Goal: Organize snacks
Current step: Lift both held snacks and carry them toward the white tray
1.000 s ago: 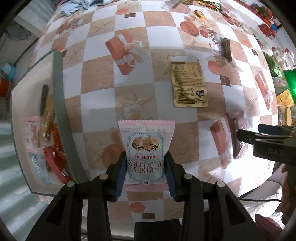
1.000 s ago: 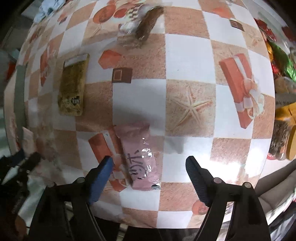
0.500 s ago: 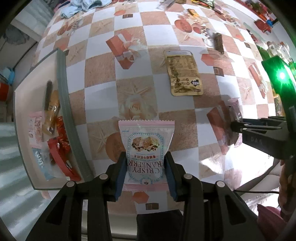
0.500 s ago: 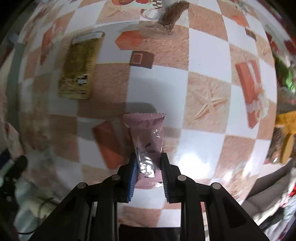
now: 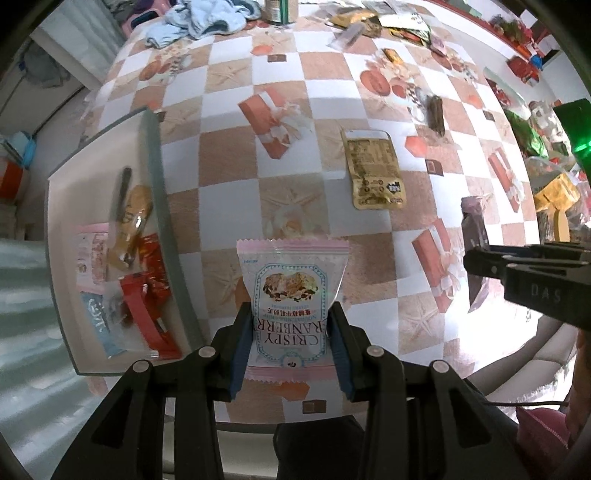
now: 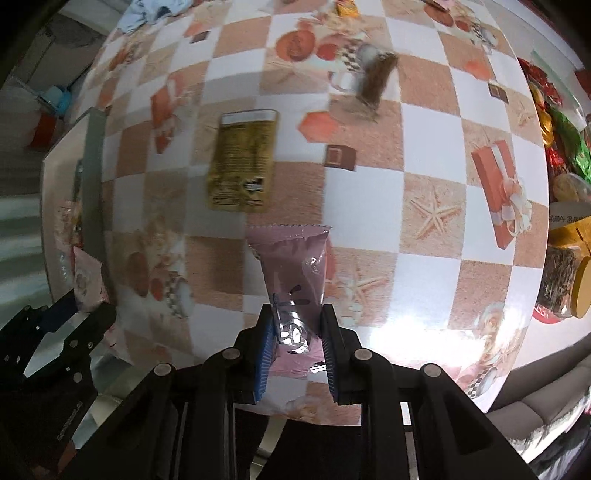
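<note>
My left gripper [image 5: 290,332] is shut on a pink cranberry crisp packet [image 5: 291,291] and holds it above the checked table, right of a white tray [image 5: 64,206]. The tray holds several snacks. My right gripper [image 6: 297,345] is shut on a mauve snack packet [image 6: 293,269], lifted off the table. It shows at the right of the left wrist view [image 5: 476,236]. A gold sachet [image 5: 373,168] and a brown bar [image 5: 436,112] lie on the table; both also show in the right wrist view: sachet [image 6: 242,166], bar [image 6: 376,79].
More snack packets [image 5: 388,26] and a blue cloth [image 5: 199,18] lie at the table's far end. Jars and green and gold packets [image 6: 565,147] crowd the right edge. The tray's grey rim [image 6: 92,177] stands at the left. A sofa [image 6: 554,406] is below right.
My right gripper closed on the mauve packet and lifted it off the table. My left gripper, still holding the cranberry packet, rose and shifted a little toward the tray.
</note>
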Motion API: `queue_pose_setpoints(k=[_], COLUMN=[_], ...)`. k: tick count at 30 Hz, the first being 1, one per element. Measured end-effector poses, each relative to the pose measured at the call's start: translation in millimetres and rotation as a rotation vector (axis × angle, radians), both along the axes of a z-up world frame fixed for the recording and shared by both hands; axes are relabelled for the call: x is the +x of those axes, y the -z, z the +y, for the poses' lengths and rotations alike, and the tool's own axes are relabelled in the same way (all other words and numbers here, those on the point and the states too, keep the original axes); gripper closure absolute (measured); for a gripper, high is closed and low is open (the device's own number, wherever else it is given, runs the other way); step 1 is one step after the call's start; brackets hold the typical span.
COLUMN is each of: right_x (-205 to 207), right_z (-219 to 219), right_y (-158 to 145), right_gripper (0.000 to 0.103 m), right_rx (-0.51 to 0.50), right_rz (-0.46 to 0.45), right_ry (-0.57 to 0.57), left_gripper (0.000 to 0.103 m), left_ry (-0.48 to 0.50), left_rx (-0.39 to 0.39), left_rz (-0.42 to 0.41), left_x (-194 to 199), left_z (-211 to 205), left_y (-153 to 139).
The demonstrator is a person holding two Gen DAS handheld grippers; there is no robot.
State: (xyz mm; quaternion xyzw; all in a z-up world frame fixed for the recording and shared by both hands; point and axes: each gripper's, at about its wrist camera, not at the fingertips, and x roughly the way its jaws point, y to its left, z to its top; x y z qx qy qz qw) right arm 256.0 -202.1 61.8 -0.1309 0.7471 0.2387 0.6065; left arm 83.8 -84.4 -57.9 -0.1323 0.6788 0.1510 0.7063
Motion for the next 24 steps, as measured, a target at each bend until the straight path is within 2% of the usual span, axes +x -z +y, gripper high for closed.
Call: queue_pose_setpoints(k=[3,9,24], right_x=[2,-18,-38], right_z=[-10,8,37], right_y=[-5,9,4], right_gripper=[0.077,0.077,0.077], right_rx=[0.008,0.019,0.028], right_rz=[-0.006,-0.02,-0.042], right_ry=[-0.02,-0.055,-0.102], left_gripper=[0.06,0.06,0.06], left_ry=[-0.018,-0.045,-0.089], left_rx=[0.003,0.004,0.019], left_rz=[-0.006,-0.015,-0.04], left_x=[-2,-7,-27], left_z=[5,16,36], left_y=[3,10,3])
